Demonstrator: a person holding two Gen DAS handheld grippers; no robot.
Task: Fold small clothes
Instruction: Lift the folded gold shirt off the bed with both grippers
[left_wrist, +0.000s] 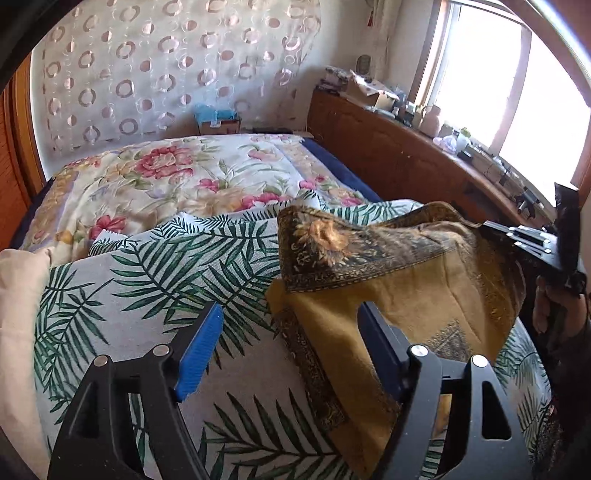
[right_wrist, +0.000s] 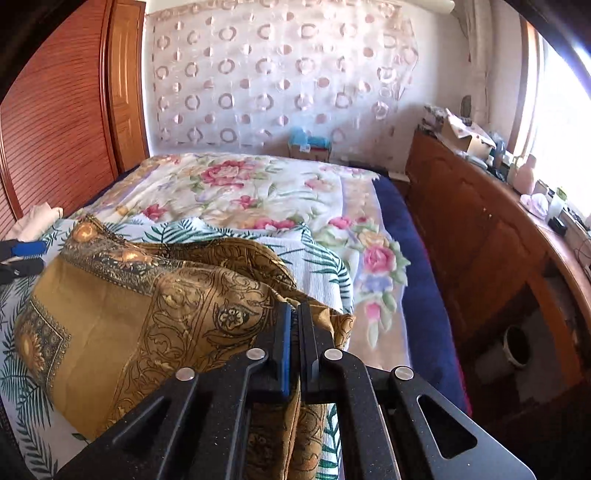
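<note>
A mustard scarf (left_wrist: 406, 280) with a dark patterned border lies rumpled on a leaf-print sheet (left_wrist: 147, 280) on the bed. My left gripper (left_wrist: 291, 314) hovers open above the scarf's left edge, one blue pad (left_wrist: 201, 350) over the sheet and the other finger over the scarf, gripping nothing. My right gripper (right_wrist: 295, 310) is shut on a bunched fold of the scarf (right_wrist: 103, 295) at its right side, lifting that edge. In the left wrist view the right gripper (left_wrist: 491, 227) shows at the far right, held by a hand (left_wrist: 546, 306). The left gripper (right_wrist: 26, 254) peeks in at the right wrist view's left edge.
A floral quilt (right_wrist: 258, 192) covers the far part of the bed, over a dark blue blanket (right_wrist: 424, 295). A wooden cabinet (right_wrist: 480, 229) with cluttered items runs along the right under a window. A louvred wooden door (right_wrist: 55, 129) stands left. A cream cloth (left_wrist: 18, 295) lies at the left.
</note>
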